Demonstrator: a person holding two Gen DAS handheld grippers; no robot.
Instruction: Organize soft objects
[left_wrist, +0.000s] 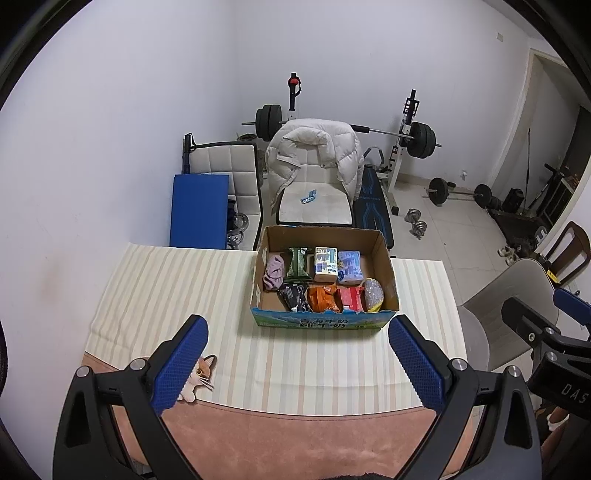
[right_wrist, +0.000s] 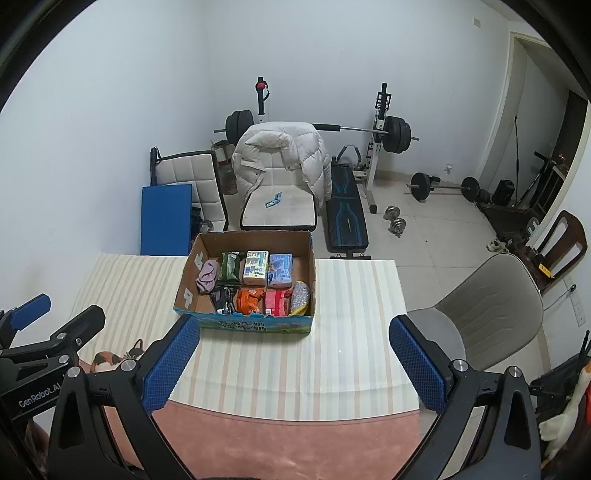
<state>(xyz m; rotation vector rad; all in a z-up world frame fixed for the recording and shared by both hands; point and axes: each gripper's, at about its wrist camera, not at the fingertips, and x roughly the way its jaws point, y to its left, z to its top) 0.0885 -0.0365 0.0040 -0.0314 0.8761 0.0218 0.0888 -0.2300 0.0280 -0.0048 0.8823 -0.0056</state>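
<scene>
A cardboard box stands at the far middle of the striped table; it also shows in the right wrist view. It holds soft packets: a purple cloth, a green pack, tissue packs, an orange pack and a red pack. A plush cat lies at the table's near left, partly behind my left finger. My left gripper is open and empty above the near edge. My right gripper is open and empty too.
A striped cloth covers the table over a pink mat. A grey chair stands to the right. Behind the table are a chair with a white jacket, a blue pad and a weight bench. A white plush toy is at the near right.
</scene>
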